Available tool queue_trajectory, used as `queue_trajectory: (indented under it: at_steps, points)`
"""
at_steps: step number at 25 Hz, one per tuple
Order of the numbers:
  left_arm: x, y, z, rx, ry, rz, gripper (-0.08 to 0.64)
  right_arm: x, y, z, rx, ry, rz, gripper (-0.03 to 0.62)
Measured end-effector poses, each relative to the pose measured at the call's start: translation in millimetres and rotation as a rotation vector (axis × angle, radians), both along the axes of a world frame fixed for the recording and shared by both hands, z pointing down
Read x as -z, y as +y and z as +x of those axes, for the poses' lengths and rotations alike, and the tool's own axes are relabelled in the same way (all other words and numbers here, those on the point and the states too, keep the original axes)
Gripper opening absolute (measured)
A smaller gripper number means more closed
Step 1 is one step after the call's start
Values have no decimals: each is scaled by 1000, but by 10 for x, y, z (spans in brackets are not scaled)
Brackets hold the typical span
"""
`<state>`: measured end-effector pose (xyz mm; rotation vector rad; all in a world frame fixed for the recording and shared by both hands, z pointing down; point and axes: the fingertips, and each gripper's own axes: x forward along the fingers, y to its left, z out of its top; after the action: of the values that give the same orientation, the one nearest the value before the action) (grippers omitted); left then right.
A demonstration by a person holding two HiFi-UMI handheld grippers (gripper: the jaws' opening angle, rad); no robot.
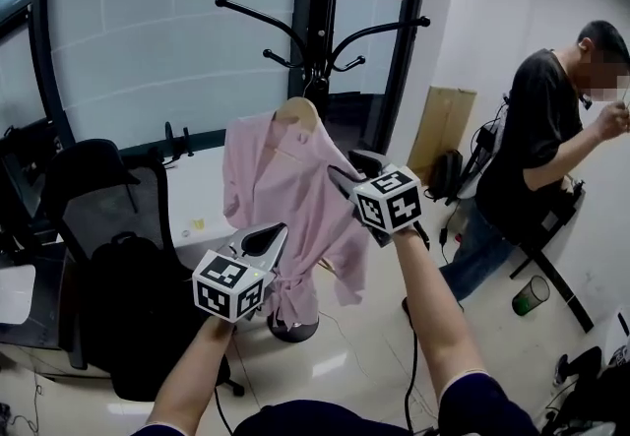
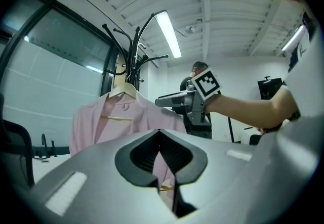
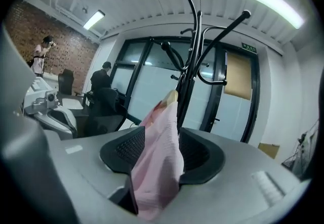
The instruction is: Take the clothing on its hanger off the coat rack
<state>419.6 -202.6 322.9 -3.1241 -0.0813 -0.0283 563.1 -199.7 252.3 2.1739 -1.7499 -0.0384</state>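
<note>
Against glass (image 1: 148, 50), pink shirt (image 1: 285, 198) hangs between parted jaws of right tool (image 3: 163, 136).

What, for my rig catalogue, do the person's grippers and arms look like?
The left gripper and right gripper have grey bodies, black jaws and a white cube with black square markers. Arms bare below dark sleeves; black cables hang beneath.

A pale pink garment (image 1: 291, 198) is seen draped on a light wooden hanger (image 1: 298, 110), its front open, its sleeves hanging slack and a tie knotted low at the waist. The hanger is held upright just in front of the pole of the black coat rack (image 1: 317, 21), below its curved arms; its hook cannot be made out
</note>
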Motion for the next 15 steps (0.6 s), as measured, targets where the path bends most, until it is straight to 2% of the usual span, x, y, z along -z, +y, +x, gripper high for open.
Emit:
queue_trajectory:
  at_steps: [5, 10, 12, 15]
  points:
    - [-61, -65, 31, -19, -15, -4, 12, -85, -288, 199, -7, 23, -131, 233]
    - [-119, -120, 23, -36, -34, -10, 12, -227, -535, 343, -8, 5, -261, 236]
    - [-145, -156, -14, -32, -40, -11, 12, -320, -587, 355, 3, -11, -304, 196]
    - [-174, -199, -31, -27, -42, -15, 12, -349, -593, 409, -10, -16, -314, 73]
